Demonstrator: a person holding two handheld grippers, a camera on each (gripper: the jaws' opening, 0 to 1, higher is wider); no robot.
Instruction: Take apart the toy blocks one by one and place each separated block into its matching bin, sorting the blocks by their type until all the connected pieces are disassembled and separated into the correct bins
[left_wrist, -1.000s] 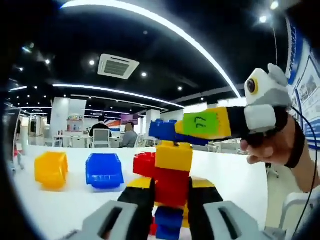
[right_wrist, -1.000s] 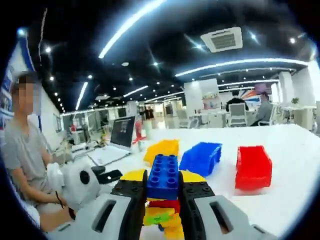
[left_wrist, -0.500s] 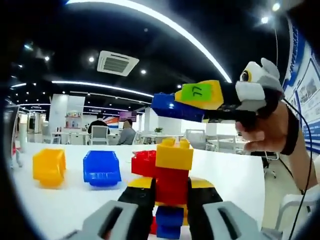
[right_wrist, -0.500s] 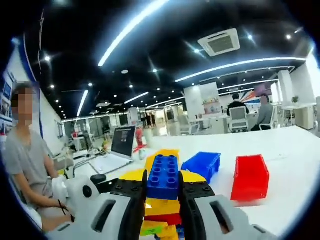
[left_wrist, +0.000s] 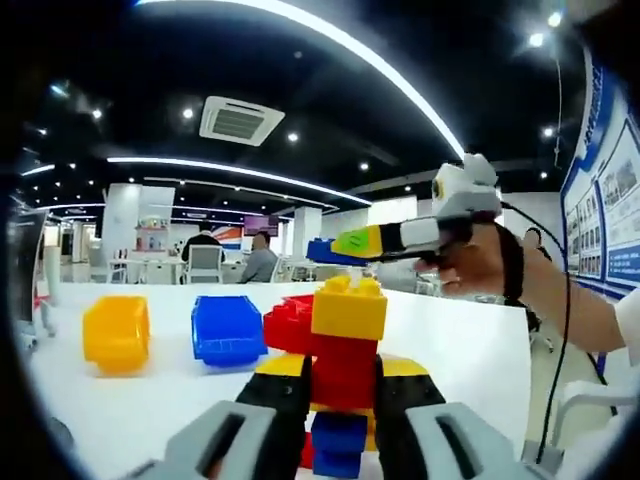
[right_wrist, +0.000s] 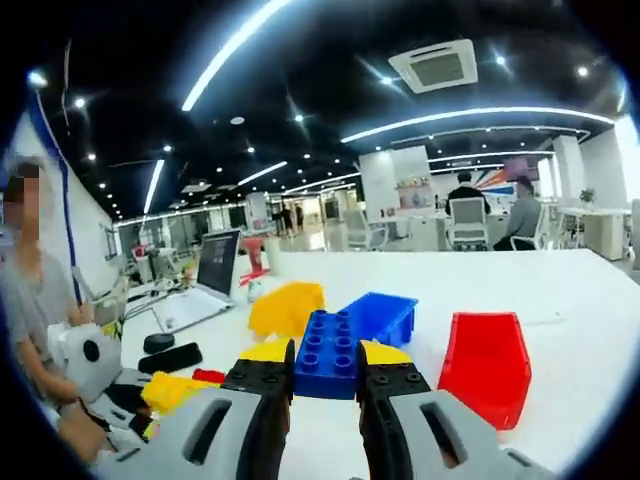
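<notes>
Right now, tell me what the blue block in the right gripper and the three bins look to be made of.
Blue block: looks like moulded plastic, glossy, with round studs on top and even colour. Red bin, blue bin and yellow bin: likely rigid plastic too, each a single saturated colour with smooth walls and a soft sheen. The pictures cannot confirm the exact material.

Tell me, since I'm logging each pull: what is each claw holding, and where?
Right claw pinches a lone blue block by its sides. Left claw clamps the remaining block stack at its red middle.
</notes>
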